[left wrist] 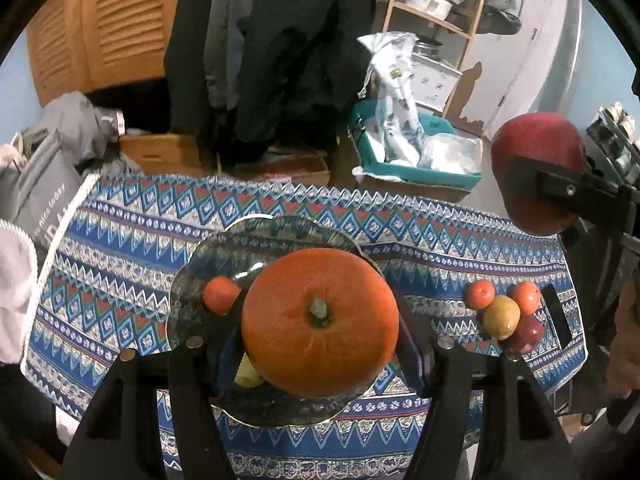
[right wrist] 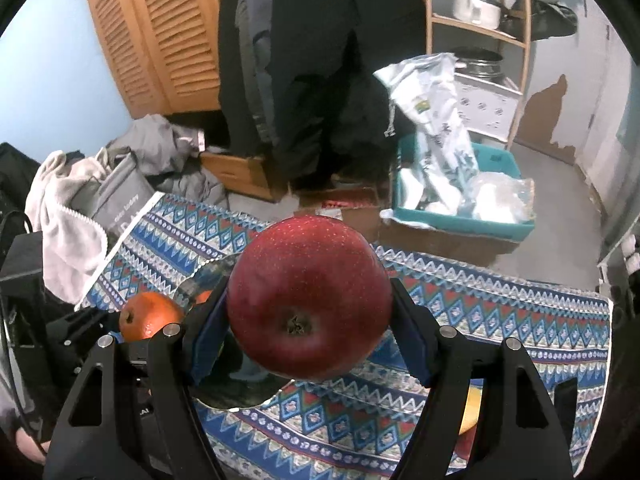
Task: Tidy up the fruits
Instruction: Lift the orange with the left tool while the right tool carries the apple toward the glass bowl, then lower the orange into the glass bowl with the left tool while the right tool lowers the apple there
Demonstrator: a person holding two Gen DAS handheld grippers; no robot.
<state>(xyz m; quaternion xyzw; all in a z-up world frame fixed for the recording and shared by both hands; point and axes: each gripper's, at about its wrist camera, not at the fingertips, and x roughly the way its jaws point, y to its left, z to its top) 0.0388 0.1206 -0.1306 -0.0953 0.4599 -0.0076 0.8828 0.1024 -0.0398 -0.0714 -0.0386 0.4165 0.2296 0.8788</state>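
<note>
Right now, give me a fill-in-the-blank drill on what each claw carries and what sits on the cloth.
The left claw grips a big ____.
The right claw grips a red ____.
One small orange already lies on the glass ____.
A cluster of ____ small fruits sits on the patterned cloth.
Missing: orange; apple; plate; four

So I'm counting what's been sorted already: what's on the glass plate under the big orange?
On the plate a small orange fruit sits at the left, and a yellowish fruit peeks out below the big orange held in the left tool. That orange covers the plate's middle.
</note>
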